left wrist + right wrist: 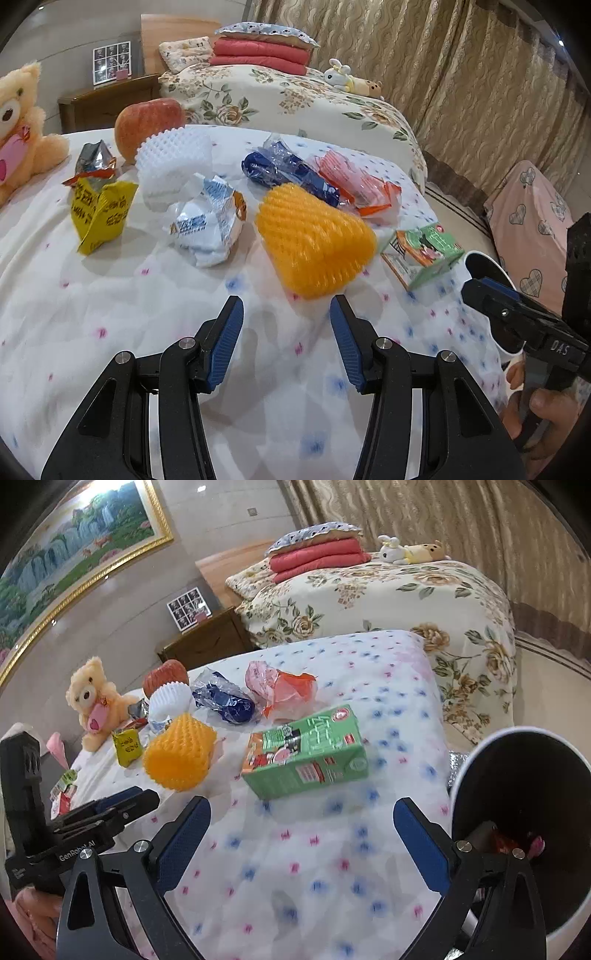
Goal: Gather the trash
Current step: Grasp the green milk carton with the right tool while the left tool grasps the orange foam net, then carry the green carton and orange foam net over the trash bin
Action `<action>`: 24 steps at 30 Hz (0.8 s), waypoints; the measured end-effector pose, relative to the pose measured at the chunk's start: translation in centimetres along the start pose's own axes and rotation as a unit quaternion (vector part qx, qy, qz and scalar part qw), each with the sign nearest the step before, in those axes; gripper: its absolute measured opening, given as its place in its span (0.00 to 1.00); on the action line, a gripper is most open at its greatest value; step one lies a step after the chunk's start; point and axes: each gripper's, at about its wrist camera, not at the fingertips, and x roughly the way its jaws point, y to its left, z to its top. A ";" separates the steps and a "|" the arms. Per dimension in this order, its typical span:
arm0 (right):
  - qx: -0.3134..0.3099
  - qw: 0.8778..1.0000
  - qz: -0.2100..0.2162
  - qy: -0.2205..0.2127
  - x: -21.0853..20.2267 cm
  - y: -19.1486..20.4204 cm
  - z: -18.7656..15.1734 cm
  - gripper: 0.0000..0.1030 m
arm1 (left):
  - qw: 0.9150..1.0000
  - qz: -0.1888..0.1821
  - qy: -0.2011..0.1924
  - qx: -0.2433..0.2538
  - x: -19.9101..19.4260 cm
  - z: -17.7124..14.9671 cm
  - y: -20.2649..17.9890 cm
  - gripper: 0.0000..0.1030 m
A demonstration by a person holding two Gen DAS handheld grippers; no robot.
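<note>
The left gripper point(286, 306) angles down over the white bedspread dotted with pink and blue flowers point(110, 295), its blue-padded jaws partly apart with only cloth between them, tips just short of the orange foam fruit net point(314, 240). The right gripper point(301, 812) tilts down the same way, jaws spread wide and empty, pointing at the green drink carton point(306, 751) lying on its side near the bed edge. A hand point(546, 417) grips the right tool's handle, whose black body reads "DAS"; in the right wrist view the left tool's body reads "GenRobot.AI".

The trash lies scattered across the bedspread: a crumpled yellow snack wrapper with black script point(99, 214) that I cannot read, a white and blue crumpled packet point(207, 225), a dark blue plastic bag point(291, 173) and a red-orange plastic wrapper point(358, 184). The carton's print is too blurred to read. A white-rimmed dark bin point(517, 812) stands just right of the right gripper, with reddish scraps inside.
</note>
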 end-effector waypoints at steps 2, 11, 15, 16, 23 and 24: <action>-0.007 1.000 -0.007 0.006 0.8 0.0 0.4 0.97 | 1.000 0.000 0.003 0.000 0.5 0.5 0.0 0.48; -0.025 0.999 -0.005 0.038 3.4 0.1 1.4 0.97 | 1.000 -0.003 0.007 -0.004 2.0 1.8 0.5 0.48; -0.032 0.998 -0.011 0.047 4.1 0.3 1.7 0.97 | 1.000 -0.014 0.013 0.000 2.5 1.8 0.4 0.33; -0.033 0.998 -0.011 0.048 4.3 0.3 1.7 0.96 | 1.000 -0.018 0.016 0.001 2.6 1.8 0.4 0.22; -0.028 0.999 -0.019 0.037 3.5 0.3 1.4 0.88 | 0.999 -0.028 0.006 0.022 2.0 1.6 -0.5 0.11; -0.026 0.999 -0.017 0.035 3.3 0.2 1.4 0.88 | 0.999 -0.031 0.005 0.022 1.8 1.4 -0.6 0.11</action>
